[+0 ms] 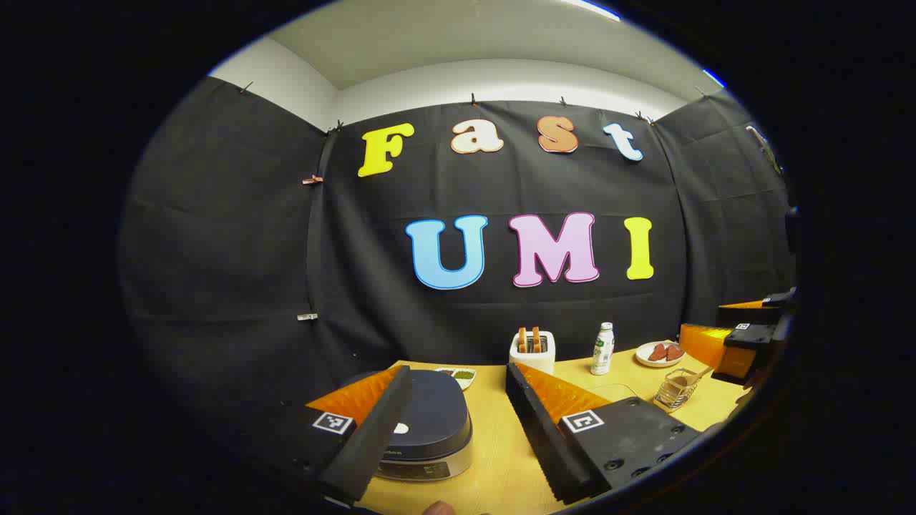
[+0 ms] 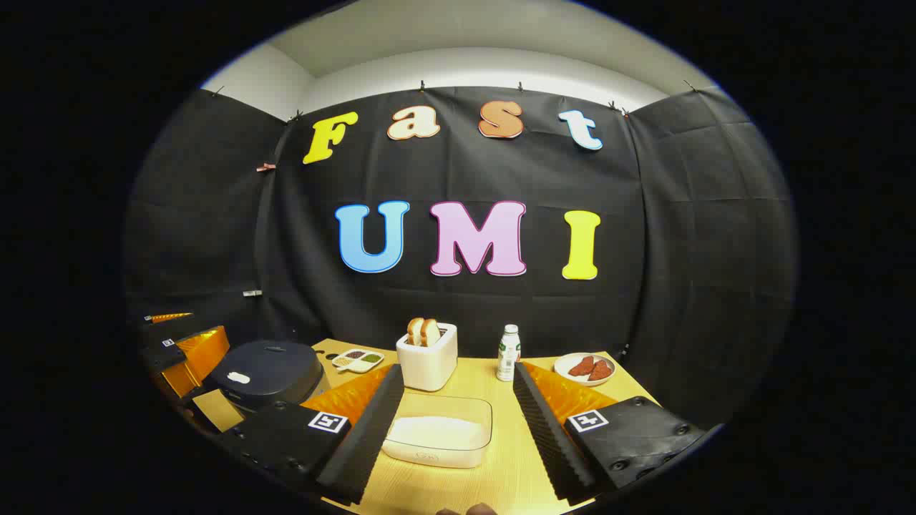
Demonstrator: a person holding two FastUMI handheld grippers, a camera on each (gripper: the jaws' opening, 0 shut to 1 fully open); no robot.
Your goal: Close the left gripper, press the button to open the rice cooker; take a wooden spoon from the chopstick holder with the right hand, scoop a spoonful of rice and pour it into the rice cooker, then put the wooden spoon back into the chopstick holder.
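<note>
Left gripper view: left claw (image 1: pixel 458 418) spread wide above closed rice cooker (image 1: pixel 429 425). Right claw (image 2: pixel 454 418) likewise agape over rice container (image 2: pixel 438 433).

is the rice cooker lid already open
No, the rice cooker has its dark lid flat and shut in the right gripper view.

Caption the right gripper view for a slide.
Open tongs poised above the clear rice container, closed rice cooker at left.
</note>
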